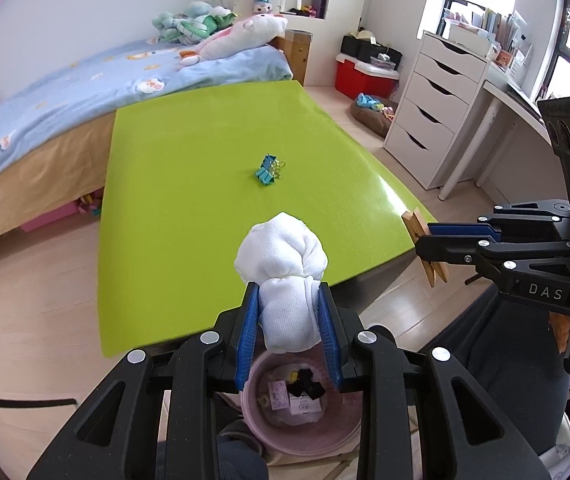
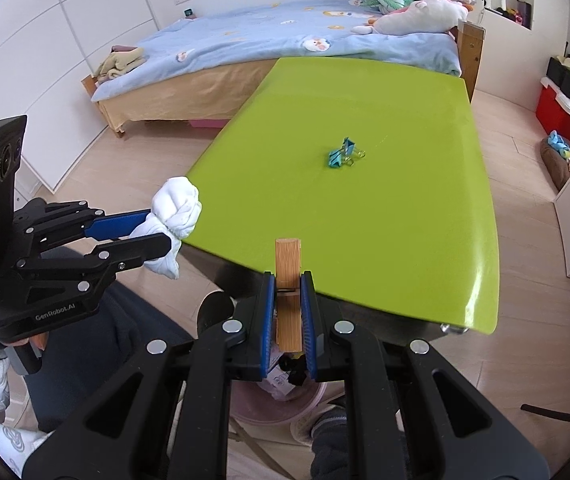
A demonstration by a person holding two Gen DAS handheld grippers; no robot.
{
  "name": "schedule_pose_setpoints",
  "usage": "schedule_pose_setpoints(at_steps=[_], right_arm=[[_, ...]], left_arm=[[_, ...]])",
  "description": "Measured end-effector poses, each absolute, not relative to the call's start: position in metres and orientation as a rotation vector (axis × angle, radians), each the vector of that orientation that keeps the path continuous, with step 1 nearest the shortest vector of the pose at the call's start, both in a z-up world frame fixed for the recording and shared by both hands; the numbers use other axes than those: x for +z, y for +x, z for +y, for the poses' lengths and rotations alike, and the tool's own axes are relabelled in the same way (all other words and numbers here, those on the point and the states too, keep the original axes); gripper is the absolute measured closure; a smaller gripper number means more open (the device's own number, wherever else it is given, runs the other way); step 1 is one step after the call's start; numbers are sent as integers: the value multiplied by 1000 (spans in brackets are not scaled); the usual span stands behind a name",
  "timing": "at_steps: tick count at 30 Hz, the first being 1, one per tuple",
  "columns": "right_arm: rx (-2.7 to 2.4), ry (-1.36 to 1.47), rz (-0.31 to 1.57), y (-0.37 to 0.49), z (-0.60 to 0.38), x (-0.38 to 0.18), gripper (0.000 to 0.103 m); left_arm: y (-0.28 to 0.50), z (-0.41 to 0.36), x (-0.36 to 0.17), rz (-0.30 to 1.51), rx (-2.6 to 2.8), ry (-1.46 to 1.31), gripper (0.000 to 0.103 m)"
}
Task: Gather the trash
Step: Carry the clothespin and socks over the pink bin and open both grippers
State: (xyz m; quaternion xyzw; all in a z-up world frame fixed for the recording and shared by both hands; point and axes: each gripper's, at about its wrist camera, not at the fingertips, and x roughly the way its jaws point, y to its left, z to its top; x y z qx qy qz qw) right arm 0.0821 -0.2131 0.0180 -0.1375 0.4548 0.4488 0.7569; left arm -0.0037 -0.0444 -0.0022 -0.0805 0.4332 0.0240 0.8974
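White cloth wad (image 1: 285,280), wooden clothespin (image 2: 288,292) above pink bin (image 1: 305,428)

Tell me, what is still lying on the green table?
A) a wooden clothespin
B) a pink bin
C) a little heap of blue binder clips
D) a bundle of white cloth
C: the blue binder clips lie alone mid-table, while the left gripper holds the white cloth and the right gripper holds the clothespin.
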Motion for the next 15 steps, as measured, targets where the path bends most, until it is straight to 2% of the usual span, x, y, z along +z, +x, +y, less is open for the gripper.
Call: schedule_pose_setpoints(at_steps=[15], right_arm=[[1091, -283, 1085, 38, -221, -9, 90]], left_arm=[[-37, -47, -9, 880, 25, -212, 74]])
